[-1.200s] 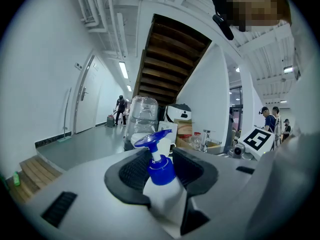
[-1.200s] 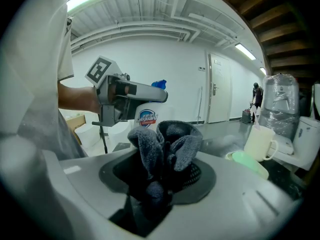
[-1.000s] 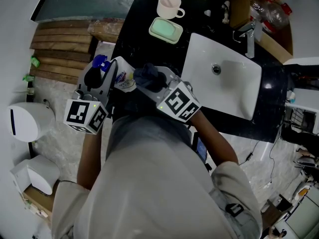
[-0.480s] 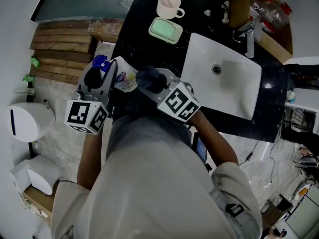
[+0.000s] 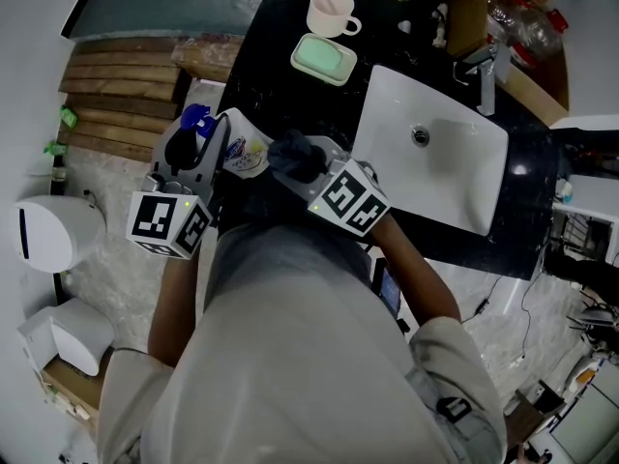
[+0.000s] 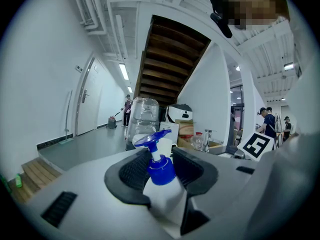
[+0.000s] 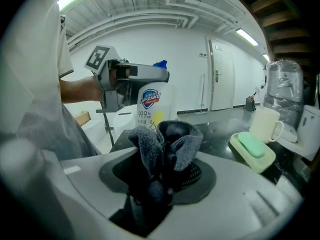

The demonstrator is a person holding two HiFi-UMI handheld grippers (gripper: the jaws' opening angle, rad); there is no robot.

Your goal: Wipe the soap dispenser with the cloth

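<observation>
**A:** Jaws first. How does the left gripper (image 6: 161,170) stand?

**B:** Clamped on the dispenser (image 6: 159,178). It grips the white shoulder from both sides, just under the blue collar. The blue pump spout sticks up between the jaws.

**A:** And where is the dispenser?

**B:** In the head view it's at the left edge of the black counter (image 5: 266,61). The right gripper view shows it upright, with the printed label facing that camera. I can't tell whether its base rests on anything, because the cloth hides the bottom.

**A:** Moving right, what about the right gripper (image 7: 161,171)?

**B:** Its jaws are closed on the cloth (image 7: 164,143). That's a dark grey bunch, with folds standing up out of the grip.

**A:** How near is the cloth to the dispenser?

**B:** Just beside it, on its right in the head view, about level with the lower part of the label. No view shows whether the two actually touch.

**A:** What lies further right?

**B:** A pale green soap dish (image 5: 324,59) sits on the counter, and a mug (image 5: 330,12) stands just behind it. Right of those is the white sink (image 5: 459,177), set into the counter. The faucet (image 5: 486,73) is at its far rim. All four are well apart from both grippers.
</observation>
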